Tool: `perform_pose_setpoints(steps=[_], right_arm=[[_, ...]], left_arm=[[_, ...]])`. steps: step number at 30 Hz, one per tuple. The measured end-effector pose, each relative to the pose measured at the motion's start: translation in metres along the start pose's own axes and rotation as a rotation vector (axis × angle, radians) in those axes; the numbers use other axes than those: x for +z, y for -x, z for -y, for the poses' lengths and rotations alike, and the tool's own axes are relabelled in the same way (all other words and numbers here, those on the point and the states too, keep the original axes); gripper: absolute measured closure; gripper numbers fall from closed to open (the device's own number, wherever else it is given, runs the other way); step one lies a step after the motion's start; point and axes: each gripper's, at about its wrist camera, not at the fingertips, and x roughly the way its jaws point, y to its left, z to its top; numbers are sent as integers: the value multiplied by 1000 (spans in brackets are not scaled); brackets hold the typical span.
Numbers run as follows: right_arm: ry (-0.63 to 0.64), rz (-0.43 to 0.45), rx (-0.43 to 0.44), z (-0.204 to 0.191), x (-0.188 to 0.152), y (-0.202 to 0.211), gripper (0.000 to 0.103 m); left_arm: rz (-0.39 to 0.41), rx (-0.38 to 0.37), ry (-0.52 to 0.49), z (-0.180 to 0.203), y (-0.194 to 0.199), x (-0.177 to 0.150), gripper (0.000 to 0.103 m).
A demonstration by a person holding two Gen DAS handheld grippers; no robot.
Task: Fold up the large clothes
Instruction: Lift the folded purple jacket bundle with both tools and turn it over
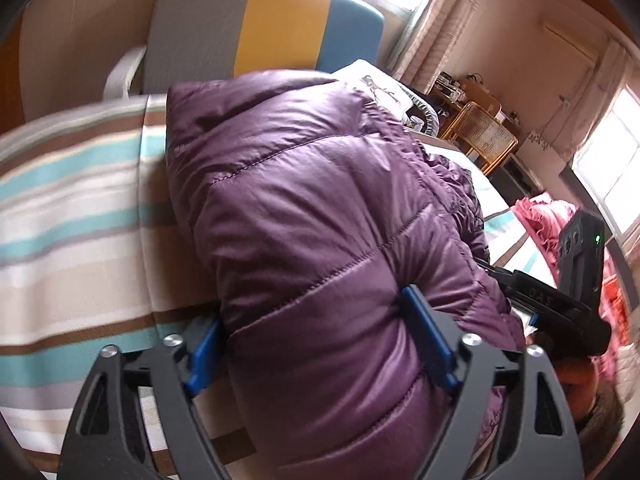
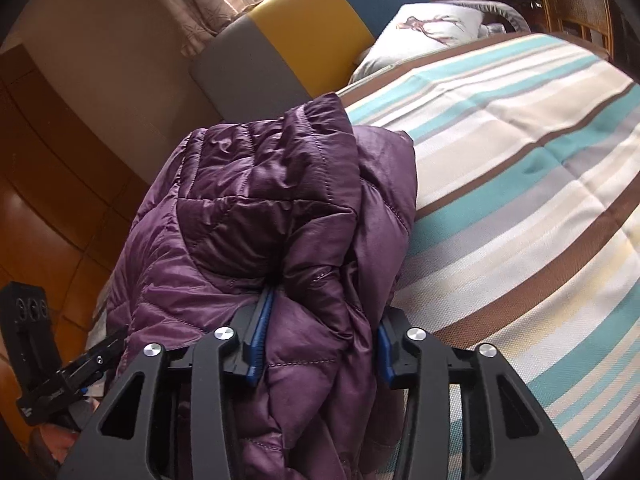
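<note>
Black two-finger left gripper (image 1: 320, 336) with blue pads straddles the near edge of a puffy purple quilted jacket (image 1: 320, 220), its jaws pressing into the bulk. Right gripper (image 2: 320, 336) pinches a bunched fold of the same jacket. Folded over, the jacket lies on a striped teal, brown and cream bedspread (image 2: 520, 200), with a grey, yellow and blue headboard (image 2: 304, 28) beyond.

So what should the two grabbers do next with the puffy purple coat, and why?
Probably lower it onto the striped bedspread and press it flat. Both the left gripper and right gripper pinch the purple jacket, which is already bunched double.
</note>
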Motion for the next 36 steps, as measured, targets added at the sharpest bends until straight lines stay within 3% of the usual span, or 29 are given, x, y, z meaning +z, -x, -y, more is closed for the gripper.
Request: perform_pose_setpoints(steps=[8,17,19,22,24,26,29,31,36], right_arm=[[26,87,42,-8,-7,16,77],[50,153,125,-29,-25,32,83],[74,172,176,-38,-25,38,87],[151,166,102,-61,-21,40,87],[105,153,96,-61,-18,38,87],[37,144,67,-50,-16,36,82],[-10,103,59,-35,-17,30,64],[-4,74,-1,-30,-18,26,41],[-69,-30,17,-11,-12,8,25]], left_arm=[[89,87,-123,24,22,1,47],[194,143,-206,35,62,-3,54],[213,148,-221,37,69,-5,57],[220,146,-229,34,76,-8,57],[199,163,-200,24,73,-8,57],[166,145,-143,10,68,-9,55],[142,120,-93,-5,62,-14,51],[137,124,-104,-7,60,-16,46],[115,109,-95,-15,51,-15,34]])
